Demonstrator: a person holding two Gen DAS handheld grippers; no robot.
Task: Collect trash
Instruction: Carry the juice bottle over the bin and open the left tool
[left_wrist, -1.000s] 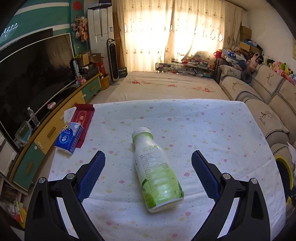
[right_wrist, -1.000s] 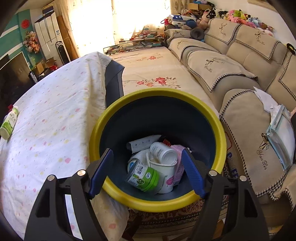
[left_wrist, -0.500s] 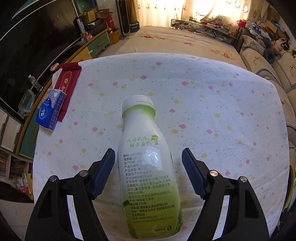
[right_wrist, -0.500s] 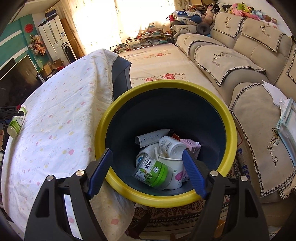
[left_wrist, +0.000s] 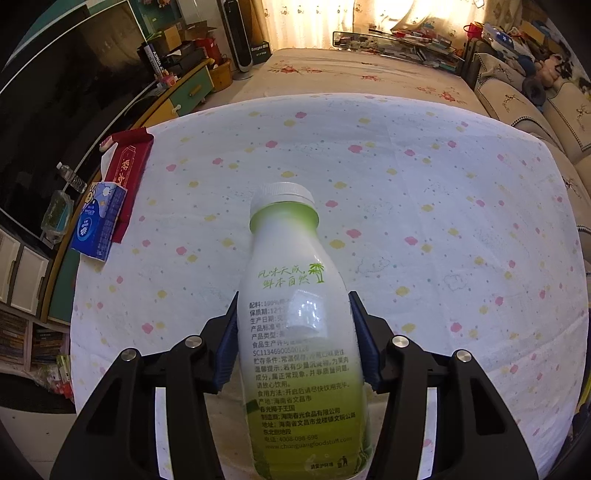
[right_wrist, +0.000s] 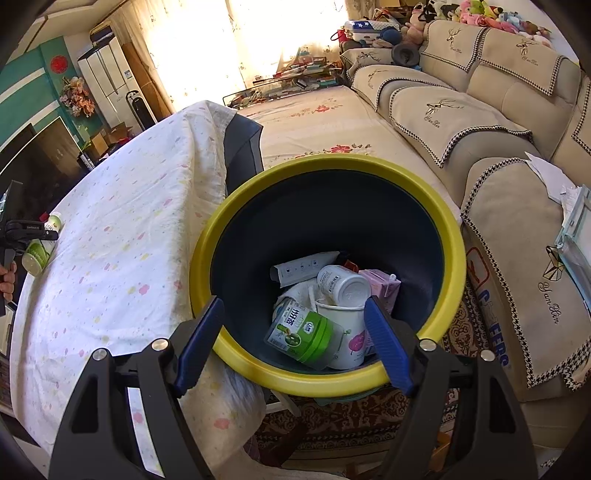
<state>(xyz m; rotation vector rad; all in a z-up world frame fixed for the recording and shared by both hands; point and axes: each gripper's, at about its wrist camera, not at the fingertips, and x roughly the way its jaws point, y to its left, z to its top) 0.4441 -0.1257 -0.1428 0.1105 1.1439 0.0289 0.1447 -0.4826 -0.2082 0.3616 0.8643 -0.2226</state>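
On the left, the left gripper (left_wrist: 293, 341) is closing its jaws around a green-and-white bottle (left_wrist: 295, 325), which is lying on its side on the spotted tablecloth (left_wrist: 424, 229), cap pointing toward twelve o'clock. The blue pads (left_wrist: 226, 354) are sitting against both flanks of the bottle's body, pressing on it. At about ten o'clock from the bottle, a blue tissue pack (left_wrist: 98, 221) and a red packet (left_wrist: 127, 177) are lying near the table's edge.

On the right, the right gripper (right_wrist: 293, 338) is hanging released, jaws wide and nothing between them, above a yellow-rimmed bin (right_wrist: 447, 225) standing just beside the table. Inside the bin, a green can (right_wrist: 301, 330), a white paper cup (right_wrist: 345, 332), a white bottle (right_wrist: 341, 284) and a pink carton (right_wrist: 382, 286) are lying piled together.
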